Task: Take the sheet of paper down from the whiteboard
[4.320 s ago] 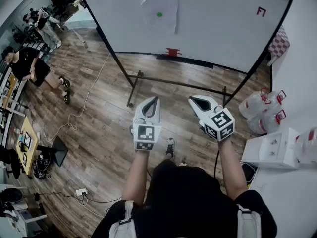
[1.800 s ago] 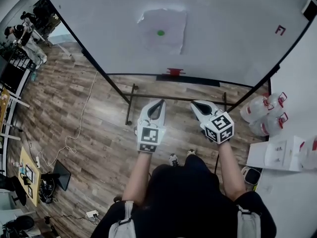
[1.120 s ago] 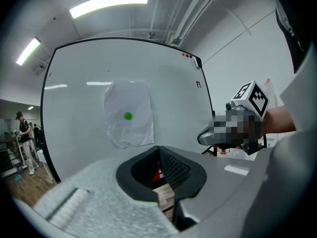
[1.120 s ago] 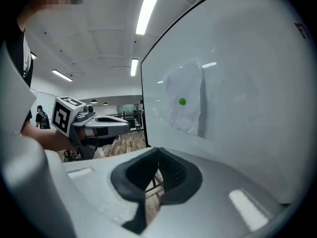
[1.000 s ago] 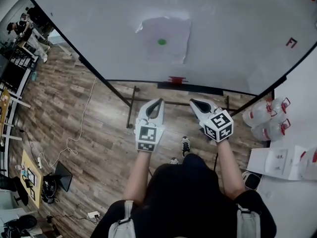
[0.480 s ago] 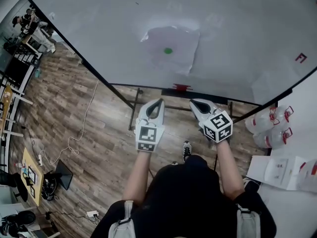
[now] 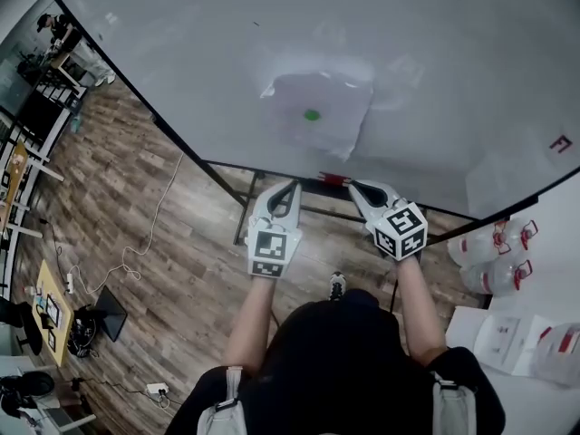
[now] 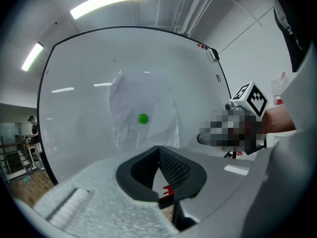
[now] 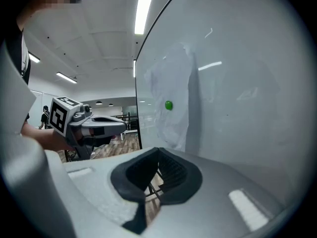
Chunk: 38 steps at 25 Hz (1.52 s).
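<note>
We have stepped closer; the sheet of paper (image 7: 317, 111) now hangs just beyond our left tool (image 7: 291, 186) and right tool (image 7: 356, 187), both closed, empty.

Likely an office: whiteboard (image 7: 181, 53), desks (image 7: 53, 329), ceiling strip lights (image 8: 110, 1).

We see a wood-plank floor (image 7: 199, 279) with a thin white cable (image 7: 156, 220) winding across it and, nearer us, a power strip (image 7: 154, 390). At far left stands a yellow table (image 7: 50, 311) strewn with small items, with a dark flat panel (image 7: 109, 311) on the floor just beside it. At right, two clear jugs (image 7: 494, 243) with red caps sit side by side, near a white box (image 7: 498, 338). Overhead, long ceiling lights (image 8: 111, 1) glow. A person (image 8: 33, 128) stands far off by a dark railing (image 8: 12, 157).
</note>
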{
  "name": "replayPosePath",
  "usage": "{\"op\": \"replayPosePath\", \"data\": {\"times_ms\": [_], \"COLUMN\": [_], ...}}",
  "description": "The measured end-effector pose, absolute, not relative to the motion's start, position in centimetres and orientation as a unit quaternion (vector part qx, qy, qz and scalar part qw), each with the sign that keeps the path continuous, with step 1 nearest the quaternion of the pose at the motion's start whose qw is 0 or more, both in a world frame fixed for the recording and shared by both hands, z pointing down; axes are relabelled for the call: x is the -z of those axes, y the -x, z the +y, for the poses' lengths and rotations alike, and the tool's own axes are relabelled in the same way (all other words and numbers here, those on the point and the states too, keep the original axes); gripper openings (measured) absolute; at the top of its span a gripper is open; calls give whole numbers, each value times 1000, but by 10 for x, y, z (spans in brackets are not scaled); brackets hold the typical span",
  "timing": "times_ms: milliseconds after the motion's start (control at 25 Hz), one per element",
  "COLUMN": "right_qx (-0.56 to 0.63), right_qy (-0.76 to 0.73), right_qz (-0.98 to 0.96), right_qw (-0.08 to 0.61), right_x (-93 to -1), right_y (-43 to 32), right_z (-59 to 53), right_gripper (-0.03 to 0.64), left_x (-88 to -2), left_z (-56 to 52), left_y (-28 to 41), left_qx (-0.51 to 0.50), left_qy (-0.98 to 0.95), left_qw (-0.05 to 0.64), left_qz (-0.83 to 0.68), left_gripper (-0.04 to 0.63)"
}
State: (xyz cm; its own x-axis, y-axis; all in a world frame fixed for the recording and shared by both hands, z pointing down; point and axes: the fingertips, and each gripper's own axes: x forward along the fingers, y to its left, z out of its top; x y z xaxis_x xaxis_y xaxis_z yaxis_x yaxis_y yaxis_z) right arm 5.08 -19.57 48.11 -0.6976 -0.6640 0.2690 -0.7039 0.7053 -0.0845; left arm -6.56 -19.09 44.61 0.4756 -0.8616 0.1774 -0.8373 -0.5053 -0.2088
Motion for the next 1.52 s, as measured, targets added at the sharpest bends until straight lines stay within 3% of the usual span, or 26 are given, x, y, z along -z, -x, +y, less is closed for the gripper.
{"op": "replayPosePath", "data": {"times_ms": [400,1400,1520], "right_qx": [-64,-30,-26], "right_qy": [-355,-310,-312], "right_qz": [-927,-949,-948], "right_qw": [104,55,56], "right_x": [-466,-438,-435], "right_y": [-54,-70,-67], "right_z": [-229,-261,-262], "right_gripper": [3,5,29], "left_x": [-435,-415,-415], "left_z": [-223,-261,-267], "left_y": [61,42,41], "left_qx": [94,76,71], "left_qy": [853,823,824], "left_qw": [12,27,31], "left_qz": [513,563,561], "left_gripper": [11,11,11]}}
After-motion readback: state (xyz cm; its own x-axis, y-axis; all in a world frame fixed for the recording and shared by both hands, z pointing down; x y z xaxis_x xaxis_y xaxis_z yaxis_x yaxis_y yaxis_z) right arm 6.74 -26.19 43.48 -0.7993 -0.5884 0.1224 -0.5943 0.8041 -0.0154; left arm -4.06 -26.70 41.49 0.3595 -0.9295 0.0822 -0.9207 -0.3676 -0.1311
